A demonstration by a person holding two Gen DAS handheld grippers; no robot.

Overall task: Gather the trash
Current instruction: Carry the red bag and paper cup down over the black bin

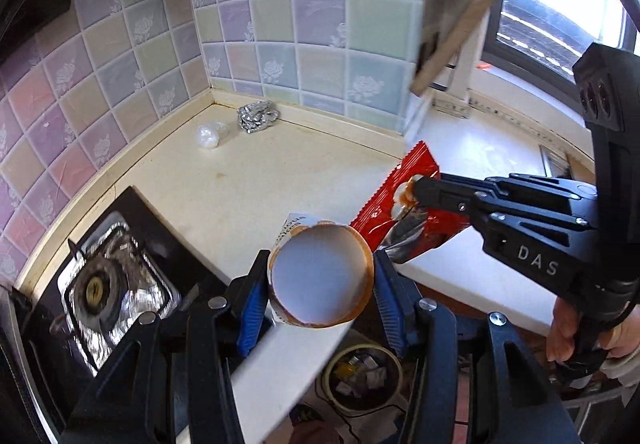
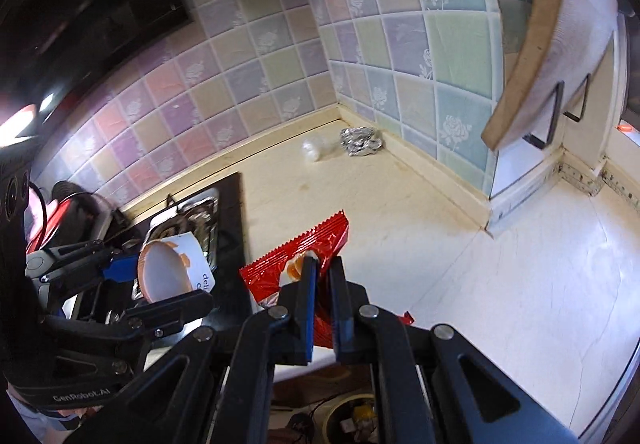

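Meanwhile left gripper (image 1: 320,276) fingers clamp paper cup (image 1: 320,276); right gripper (image 2: 322,276) fingers clamp red wrapper (image 2: 300,256); foil ball (image 1: 256,115) in corner.

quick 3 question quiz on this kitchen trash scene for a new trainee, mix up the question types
1. True or false: the left claw holds a paper cup.
2. What does the right claw grip? A) foil ball B) red wrapper C) plastic wad
3. Fill in: two bits of trash still lie in the counter's far ____, by the tiled wall.

Key:
1. True; the cup sits between the blue pads, its open mouth facing the camera.
2. B, the red wrapper.
3. Corner: the foil ball and the plastic wad lie side by side there. The bin waits on the floor below the counter edge.
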